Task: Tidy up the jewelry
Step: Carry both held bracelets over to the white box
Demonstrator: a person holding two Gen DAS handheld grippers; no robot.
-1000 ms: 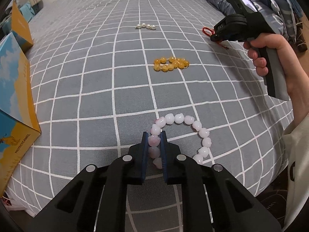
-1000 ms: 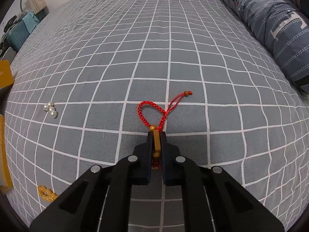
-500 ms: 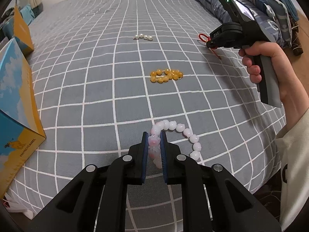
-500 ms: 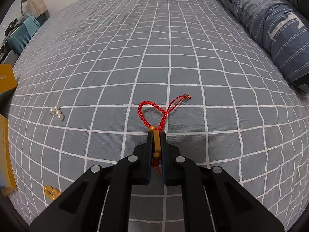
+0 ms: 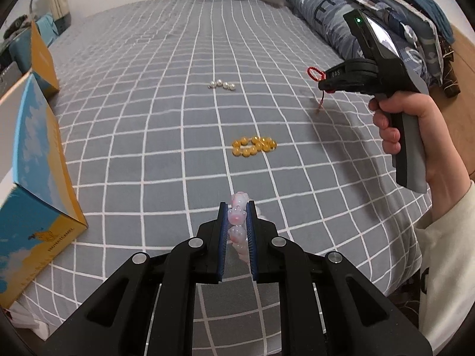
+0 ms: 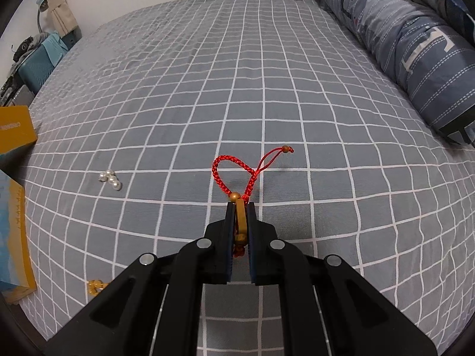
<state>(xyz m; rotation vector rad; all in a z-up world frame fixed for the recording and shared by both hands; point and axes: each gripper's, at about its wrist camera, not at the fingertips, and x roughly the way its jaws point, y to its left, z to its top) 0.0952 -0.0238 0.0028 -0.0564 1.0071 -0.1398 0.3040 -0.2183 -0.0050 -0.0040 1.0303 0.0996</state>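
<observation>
My left gripper (image 5: pixel 237 207) is shut on a pink bead bracelet (image 5: pixel 236 218) and holds it off the grey checked bedspread (image 5: pixel 148 118); the rest of the strand hangs between the fingers. My right gripper (image 6: pixel 240 206) is shut on a red braided cord bracelet (image 6: pixel 225 166) with gold beads, lifted above the bed; it also shows in the left wrist view (image 5: pixel 314 72). An amber bead bracelet (image 5: pixel 253 146) and a short string of white pearls (image 5: pixel 222 84) lie on the bed ahead; the pearls also show in the right wrist view (image 6: pixel 110 178).
A blue and yellow open box (image 5: pixel 32 184) stands at the left edge of the bed, also in the right wrist view (image 6: pixel 13 231). A folded blue striped quilt (image 6: pixel 415 47) lies along the right side. A teal bag (image 6: pixel 41 59) sits past the far left corner.
My left gripper has lifted the pink bracelet off the bedspread; its loop no longer lies on the bed. My right gripper has risen with the red cord bracelet.
</observation>
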